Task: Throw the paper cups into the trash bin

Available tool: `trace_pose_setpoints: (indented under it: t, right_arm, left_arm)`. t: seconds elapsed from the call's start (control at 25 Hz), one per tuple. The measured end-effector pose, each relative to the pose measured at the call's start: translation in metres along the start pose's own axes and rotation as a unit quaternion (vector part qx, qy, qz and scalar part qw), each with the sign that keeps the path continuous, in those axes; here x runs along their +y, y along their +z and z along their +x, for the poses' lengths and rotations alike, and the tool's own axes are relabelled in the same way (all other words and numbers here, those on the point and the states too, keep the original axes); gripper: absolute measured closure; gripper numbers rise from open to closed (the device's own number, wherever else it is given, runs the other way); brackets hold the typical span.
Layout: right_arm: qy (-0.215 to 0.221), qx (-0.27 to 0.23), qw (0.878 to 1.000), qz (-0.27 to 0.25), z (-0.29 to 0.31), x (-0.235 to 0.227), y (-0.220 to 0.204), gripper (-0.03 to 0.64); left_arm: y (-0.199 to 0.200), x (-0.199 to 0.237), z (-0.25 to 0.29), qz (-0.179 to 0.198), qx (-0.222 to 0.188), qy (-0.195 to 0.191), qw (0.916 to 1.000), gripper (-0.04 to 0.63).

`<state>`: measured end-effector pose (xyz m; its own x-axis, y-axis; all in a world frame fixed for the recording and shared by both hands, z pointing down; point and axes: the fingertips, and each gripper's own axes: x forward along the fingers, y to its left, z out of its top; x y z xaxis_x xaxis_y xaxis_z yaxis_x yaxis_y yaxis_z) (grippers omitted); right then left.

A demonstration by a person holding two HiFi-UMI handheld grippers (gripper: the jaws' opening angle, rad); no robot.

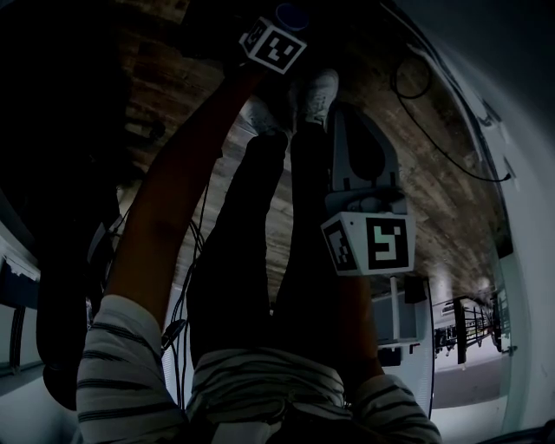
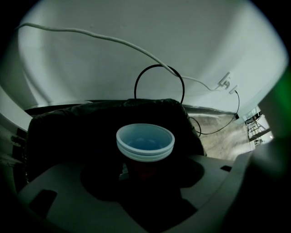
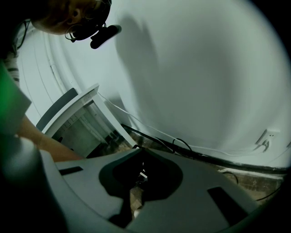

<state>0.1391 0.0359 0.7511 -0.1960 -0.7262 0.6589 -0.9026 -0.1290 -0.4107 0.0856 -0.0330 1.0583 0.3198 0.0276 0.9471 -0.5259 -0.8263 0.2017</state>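
Observation:
Two stacked paper cups (image 2: 145, 143), red outside with pale rims, stand upright between the jaws of my left gripper (image 2: 145, 170), which is shut on them. Right behind them lies the black bag of the trash bin (image 2: 91, 125). In the head view my left gripper (image 1: 282, 30) is stretched out far ahead, with the cup's rim (image 1: 292, 15) just showing past its marker cube. My right gripper (image 1: 342, 113) hangs in front of the legs. Its jaws meet at the tips with nothing between them (image 3: 141, 150).
A white wall with a socket (image 2: 225, 82) and looping cables (image 2: 159, 68) stands behind the bin. The person's legs and white shoes (image 1: 316, 91) are on a wooden floor (image 1: 416, 156). A white frame (image 3: 84, 111) stands at the left of the right gripper view.

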Motion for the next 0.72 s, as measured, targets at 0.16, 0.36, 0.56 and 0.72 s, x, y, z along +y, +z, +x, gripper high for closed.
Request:
trace_pose_setpoints:
  t: [0.16,0.36,0.56,0.72]
  right_arm:
    - [0.001,0.0,1.0,0.003,0.0017,0.0016,-0.0008,0.598]
    - [0.003,-0.001,1.0,0.004,0.0037,0.0033,0.0014,0.598]
    - [0.003,-0.002,1.0,0.007,0.003,0.0033,0.0021,0.599]
    - [0.004,-0.004,1.0,0.008,0.0012,0.0034,0.0028,0.598]
  left_arm:
    - [-0.0006,0.0018,0.0034,-0.001,0.005,-0.002,1.0,0.293]
    - [-0.0071,0.0023,0.0067,-0.007,0.019,-0.007,0.9998,0.293]
    - [-0.0084,0.0042,0.0054,-0.017,0.018,-0.004,0.9997,0.293]
    - [-0.0072,0.0022,0.0015,-0.018,0.016,-0.004,0.9997,0.293]
